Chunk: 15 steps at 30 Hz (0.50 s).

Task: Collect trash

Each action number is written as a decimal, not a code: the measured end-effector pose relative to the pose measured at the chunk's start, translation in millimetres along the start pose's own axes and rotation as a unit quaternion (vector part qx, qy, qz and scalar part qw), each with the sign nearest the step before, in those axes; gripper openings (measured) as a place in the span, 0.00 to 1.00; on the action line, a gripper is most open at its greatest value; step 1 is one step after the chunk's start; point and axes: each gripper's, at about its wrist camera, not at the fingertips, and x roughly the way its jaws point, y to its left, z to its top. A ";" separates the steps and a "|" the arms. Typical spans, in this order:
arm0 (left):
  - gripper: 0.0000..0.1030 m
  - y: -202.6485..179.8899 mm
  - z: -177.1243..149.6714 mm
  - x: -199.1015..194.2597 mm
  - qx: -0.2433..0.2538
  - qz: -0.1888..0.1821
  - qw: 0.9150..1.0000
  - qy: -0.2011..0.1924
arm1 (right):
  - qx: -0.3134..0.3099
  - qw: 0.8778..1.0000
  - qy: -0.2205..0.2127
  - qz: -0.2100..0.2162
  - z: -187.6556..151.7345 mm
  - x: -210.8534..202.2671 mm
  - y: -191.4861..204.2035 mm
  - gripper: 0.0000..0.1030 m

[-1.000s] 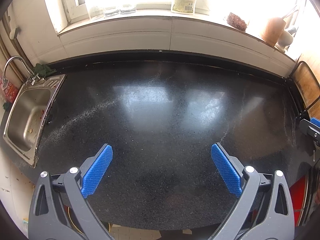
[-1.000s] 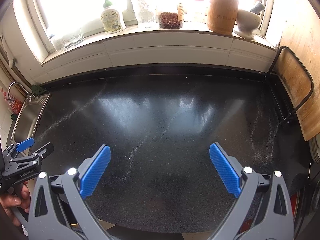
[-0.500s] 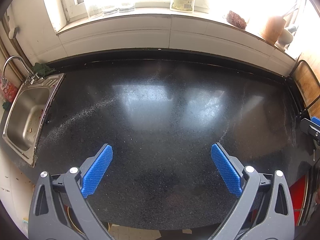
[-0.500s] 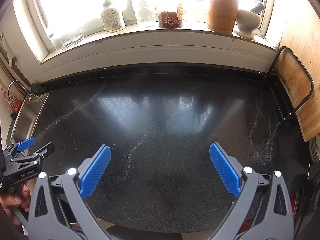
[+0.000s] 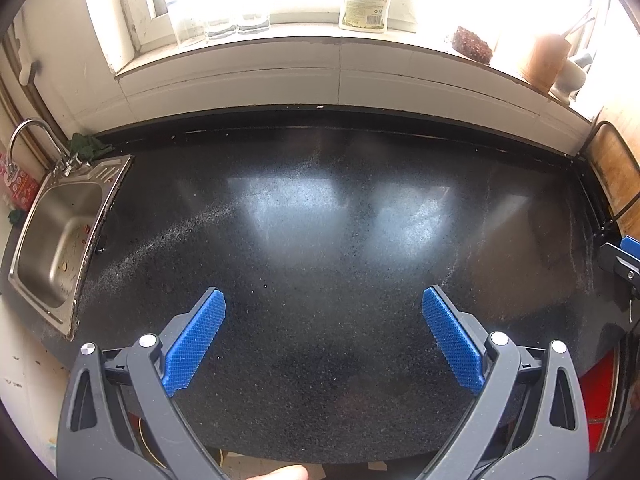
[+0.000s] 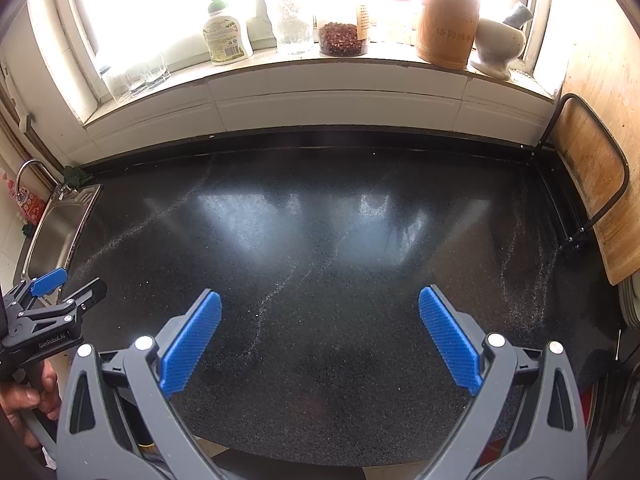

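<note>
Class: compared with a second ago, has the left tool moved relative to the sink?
No. The left tool is in the same place relative to the sink, open over the counter.

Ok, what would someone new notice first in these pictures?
The wide black counter fills both views, glossy with window glare and pale streaks. Along the sill behind it stand a soap bottle, a jar of reddish bits and a wooden holder. A steel sink sits at the counter's left end.

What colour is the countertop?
Black with fine pale speckles; the countertop shows best in the right wrist view.
</note>
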 end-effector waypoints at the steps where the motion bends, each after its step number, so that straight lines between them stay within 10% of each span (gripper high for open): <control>1: 0.93 0.4 0.0 0.0 0.000 0.000 1.000 0.000 | 0.000 1.000 0.000 0.001 -0.1 0.0 0.1 0.93; 15: 0.93 0.8 2.6 2.8 0.000 0.000 1.000 0.000 | 0.006 1.000 0.000 0.001 -0.3 0.8 -1.1 0.93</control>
